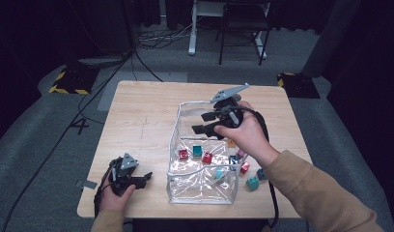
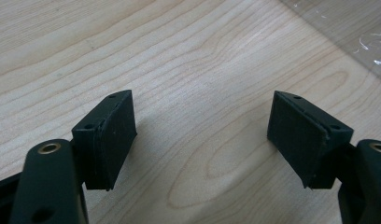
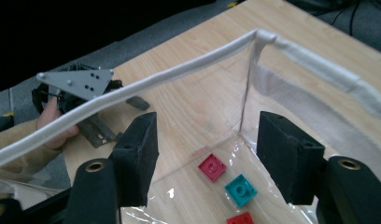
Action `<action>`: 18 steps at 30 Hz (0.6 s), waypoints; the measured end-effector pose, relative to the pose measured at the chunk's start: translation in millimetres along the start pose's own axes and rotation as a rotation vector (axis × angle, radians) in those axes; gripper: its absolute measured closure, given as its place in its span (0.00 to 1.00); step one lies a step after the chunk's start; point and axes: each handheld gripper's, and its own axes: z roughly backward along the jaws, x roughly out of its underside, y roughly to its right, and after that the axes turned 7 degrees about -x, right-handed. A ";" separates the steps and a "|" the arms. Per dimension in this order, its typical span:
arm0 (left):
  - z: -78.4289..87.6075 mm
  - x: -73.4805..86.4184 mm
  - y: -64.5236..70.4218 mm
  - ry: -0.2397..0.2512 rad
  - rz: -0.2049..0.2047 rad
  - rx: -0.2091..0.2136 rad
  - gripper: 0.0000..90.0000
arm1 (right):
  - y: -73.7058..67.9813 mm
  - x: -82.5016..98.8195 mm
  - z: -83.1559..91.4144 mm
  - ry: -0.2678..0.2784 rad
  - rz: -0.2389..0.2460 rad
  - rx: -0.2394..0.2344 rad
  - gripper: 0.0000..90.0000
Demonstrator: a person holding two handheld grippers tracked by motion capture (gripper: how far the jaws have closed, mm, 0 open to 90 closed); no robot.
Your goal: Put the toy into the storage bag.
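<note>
Overhead, the right claw (image 1: 201,123) hovers, jaws apart and empty, above a clear bag (image 1: 201,186) standing mouth-up mid-counter (image 1: 137,121), long axis running away from the person. Left claw (image 1: 146,178) rests apart, empty.

High view overlooks the table (image 1: 142,121); tongs cameras look close.
</note>
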 end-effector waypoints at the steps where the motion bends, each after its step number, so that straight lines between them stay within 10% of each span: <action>1: -0.2 0.1 0.2 0.003 0.001 -0.001 0.27 | -0.3 -0.9 4.3 0.011 0.004 0.006 0.44; 18: 0.0 -0.2 -0.2 0.000 -0.002 -0.002 0.27 | 18.2 7.9 65.4 0.102 -0.018 0.117 0.44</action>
